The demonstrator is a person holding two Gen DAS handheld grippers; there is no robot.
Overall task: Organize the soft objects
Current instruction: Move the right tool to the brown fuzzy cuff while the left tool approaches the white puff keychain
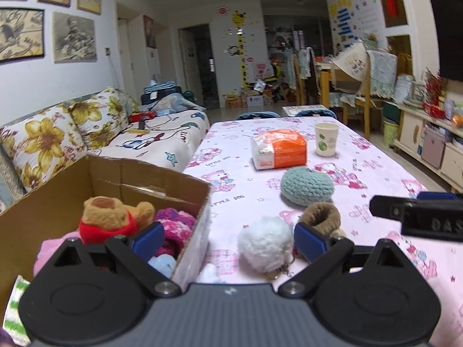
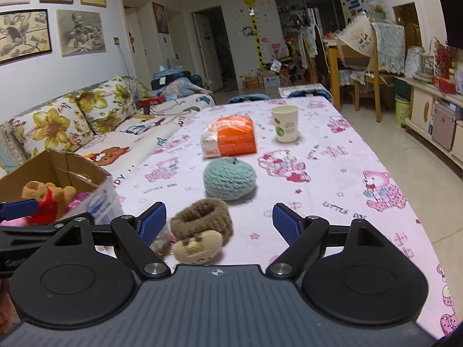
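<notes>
1. Left wrist view, far left: a cardboard box (image 1: 144, 179) sits at the table's left edge, already holding a brown teddy in a red shirt (image 1: 113, 217), some pink knitted stuff (image 1: 176, 225) and a pale blue fuzzy bit (image 1: 162, 263).
2. Left gripper (image 1: 228, 238) has its fingers spread wide with nothing between the pads; one blue pad hangs over the box, the other sits over the tablecloth (image 1: 376, 167).
3. Between those fingers, on the cloth just beside the box wall, lies a white pompom (image 1: 264, 244) with a keyring.
4. Next over, the brown plush slipper (image 1: 319, 217) is partly hidden behind the left gripper's right-side pad.
5. Behind them is a teal knitted ball (image 1: 306, 186), then an orange tissue pack (image 1: 279, 149) and a paper cup (image 1: 326, 139) further back.
6. Right gripper (image 2: 220, 222) is also wide open and empty, with the slipper close to its left-side pad, not clearly touching it.
7. Its tip pokes into the left wrist view from the right edge.
</notes>
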